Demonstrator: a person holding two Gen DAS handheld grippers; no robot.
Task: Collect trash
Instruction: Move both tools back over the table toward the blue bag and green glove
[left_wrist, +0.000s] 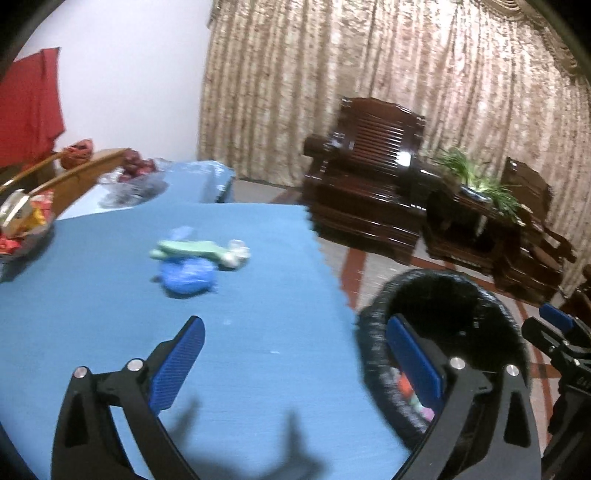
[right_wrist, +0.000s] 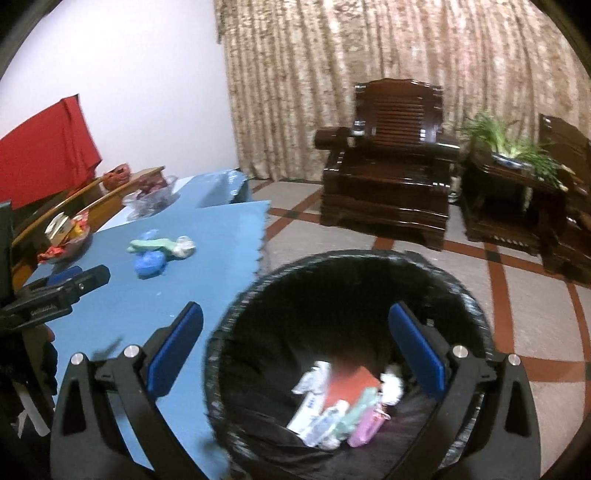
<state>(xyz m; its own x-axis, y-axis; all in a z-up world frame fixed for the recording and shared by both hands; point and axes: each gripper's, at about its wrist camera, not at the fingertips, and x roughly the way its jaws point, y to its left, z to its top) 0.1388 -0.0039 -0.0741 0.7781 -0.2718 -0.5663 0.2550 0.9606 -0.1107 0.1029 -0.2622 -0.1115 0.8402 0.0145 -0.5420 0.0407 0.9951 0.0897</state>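
Going left to right with the trash bin (right_wrist: 351, 354) as the anchor: far off to its left, at the back edge of the blue bench (right_wrist: 122, 306), there's a dish (right_wrist: 68, 240) stuffed with snack packets in red and yellow wrappers, and further back a clear glass bowl (right_wrist: 151, 197) with dark reddish fruit in it. Closer to the bin but still on the bench sits the leftover trash, a blue crumpled ball (right_wrist: 149, 265) touching a pale green wrapper (right_wrist: 153, 244) and a white crumpled bit (right_wrist: 183, 246). The left tongs (left_wrist: 295, 363) are spread wide with nothing between them, hanging over the bench edge just left of the bin. The bin itself stands on the floor right against the bench, black liner inside, and the bottom holds a pile of white paper scraps, a red card, a pale green wrapper and a pink one. The right tongs (right_wrist: 295, 350) sit right over the bin mouth, also wide apart and empty. Behind the bin, a dark wooden armchair (right_wrist: 391, 162), and further right a potted plant (right_wrist: 517, 147).
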